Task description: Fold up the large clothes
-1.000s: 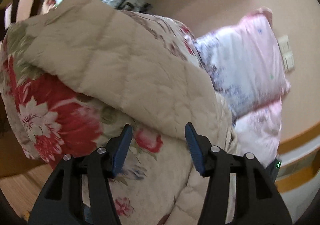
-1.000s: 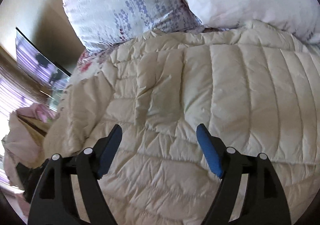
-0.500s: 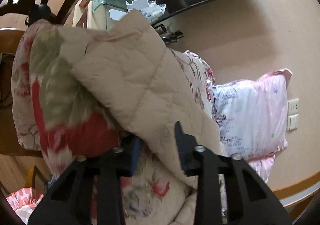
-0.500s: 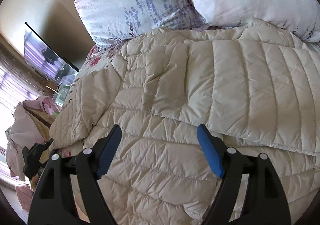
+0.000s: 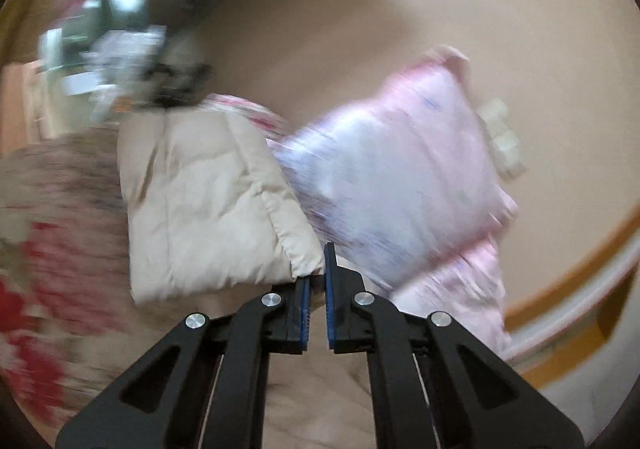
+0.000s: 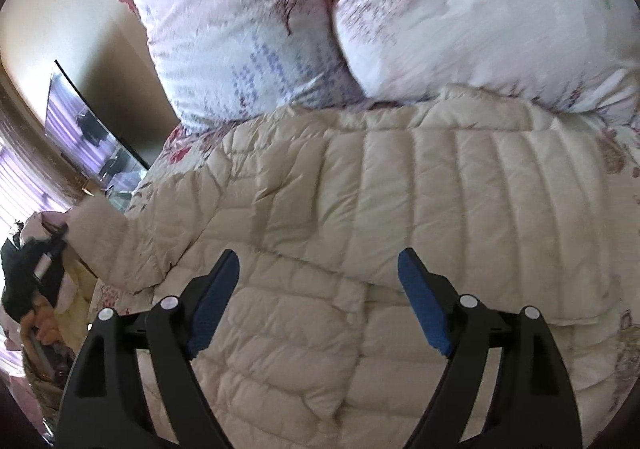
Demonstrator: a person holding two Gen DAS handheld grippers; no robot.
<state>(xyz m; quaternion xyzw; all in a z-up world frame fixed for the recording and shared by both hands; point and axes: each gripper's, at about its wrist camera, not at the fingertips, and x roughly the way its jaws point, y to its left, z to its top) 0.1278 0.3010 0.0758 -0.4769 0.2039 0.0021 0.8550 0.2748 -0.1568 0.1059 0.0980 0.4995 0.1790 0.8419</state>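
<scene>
Since a second ago the left tool [image 5: 316, 289] has snapped closed on the cream puffer jacket's cuff [image 5: 304, 265] and lifted the sleeve [image 5: 208, 209] off the floral bedspread [image 5: 48, 233]. The right tool [image 6: 320, 301] hangs over the jacket [image 6: 400, 209], jaws opening wide, nothing gripped. The jacket lies spread on the bed below two pillows [image 6: 248, 33].

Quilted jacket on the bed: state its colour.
Cream-beige all over; the quilted jacket shows best in the right wrist view.
</scene>
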